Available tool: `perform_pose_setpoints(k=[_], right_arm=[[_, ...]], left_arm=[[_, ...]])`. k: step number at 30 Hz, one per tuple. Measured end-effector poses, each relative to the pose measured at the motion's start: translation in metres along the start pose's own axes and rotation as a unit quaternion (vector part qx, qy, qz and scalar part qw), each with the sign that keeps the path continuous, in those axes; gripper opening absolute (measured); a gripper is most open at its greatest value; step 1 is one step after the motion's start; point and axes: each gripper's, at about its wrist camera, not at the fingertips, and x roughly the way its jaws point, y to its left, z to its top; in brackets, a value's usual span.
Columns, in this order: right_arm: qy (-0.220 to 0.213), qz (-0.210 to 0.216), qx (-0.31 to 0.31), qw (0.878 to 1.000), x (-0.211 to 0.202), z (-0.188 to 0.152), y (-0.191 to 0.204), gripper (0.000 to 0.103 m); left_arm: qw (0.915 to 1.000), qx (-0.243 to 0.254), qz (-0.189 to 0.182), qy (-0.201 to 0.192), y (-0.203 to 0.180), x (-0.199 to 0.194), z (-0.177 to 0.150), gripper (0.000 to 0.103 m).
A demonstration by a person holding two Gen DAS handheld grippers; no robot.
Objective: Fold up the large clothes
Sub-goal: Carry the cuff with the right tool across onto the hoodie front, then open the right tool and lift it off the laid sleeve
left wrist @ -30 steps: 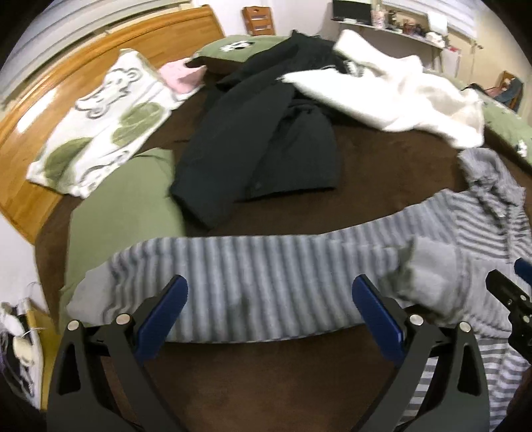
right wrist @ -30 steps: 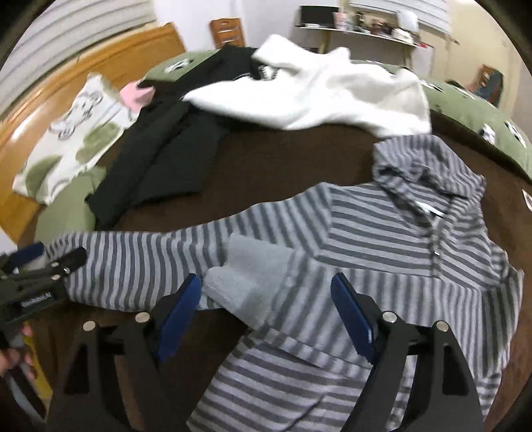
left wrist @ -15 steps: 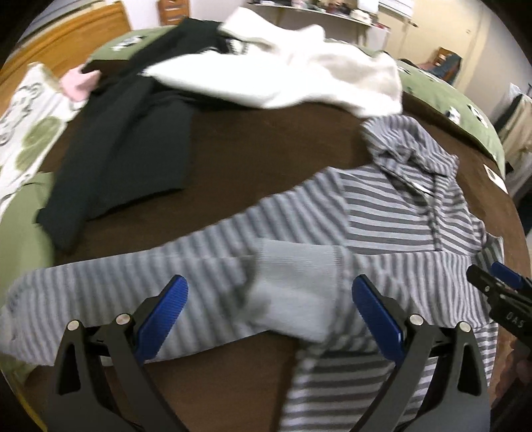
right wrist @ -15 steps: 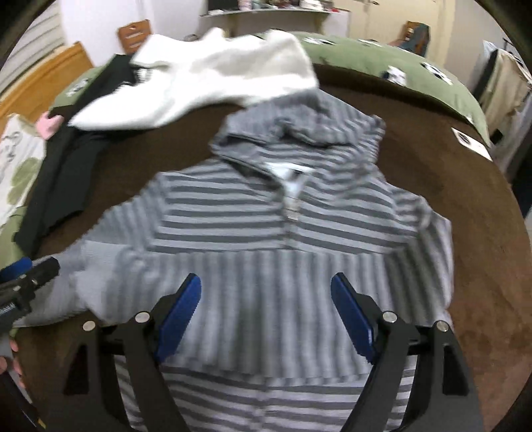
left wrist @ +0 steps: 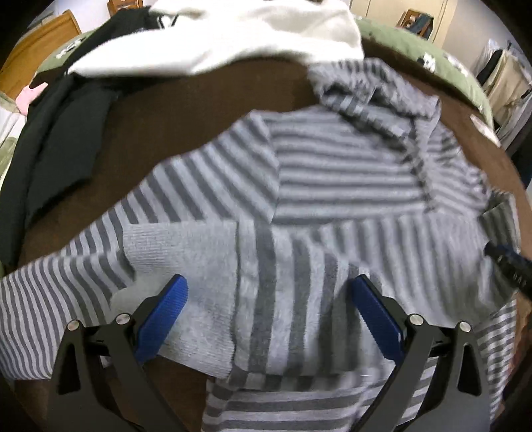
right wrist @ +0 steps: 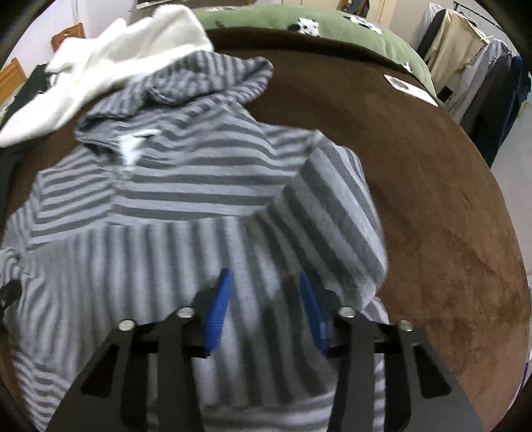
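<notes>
A grey striped hoodie (left wrist: 332, 172) lies face up on the brown bedspread (left wrist: 199, 99), hood at the far end. One sleeve is folded across the chest; its plain grey cuff (left wrist: 186, 252) lies between the fingers of my left gripper (left wrist: 266, 299), which is open just above it. My right gripper (right wrist: 262, 299) is half closed, with its jaws narrowed over the folded sleeve near the hoodie's right edge (right wrist: 332, 216); whether it pinches cloth is unclear. The right gripper's tip shows in the left wrist view (left wrist: 508, 262).
A white fleece garment (left wrist: 232, 36) and a black coat (left wrist: 56, 133) lie beyond the hoodie. A green pillow (right wrist: 299, 23) lines the bed's far edge. Hanging clothes (right wrist: 472, 56) stand at the right. Bare brown bedspread (right wrist: 432, 199) lies right of the hoodie.
Both grippers have swung right and come lower over the hoodie. The right gripper's jaws have narrowed from wide open. The left gripper stays open, now over the cuff.
</notes>
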Motion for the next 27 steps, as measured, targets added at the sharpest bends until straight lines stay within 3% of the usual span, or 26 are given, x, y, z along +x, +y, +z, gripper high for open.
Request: perform_pose_setpoints(k=[11,22,27], right_arm=[[-0.033,0.003,0.011,0.999,0.025,0.017,-0.019,0.046],[-0.033,-0.014,-0.008,0.999,0.026,0.022,-0.013,0.051],[-0.032,-0.014,0.006,0.999,0.013,0.025,-0.011,0.061]], left_arm=[[0.9989,-0.018,0.041,-0.014,0.02,0.005,-0.024,0.098],[0.9985,-0.027,0.047,-0.007,0.025,0.005,-0.026,0.098],[0.9988,-0.028,0.04,0.009,0.024,0.003,-0.014,0.097]])
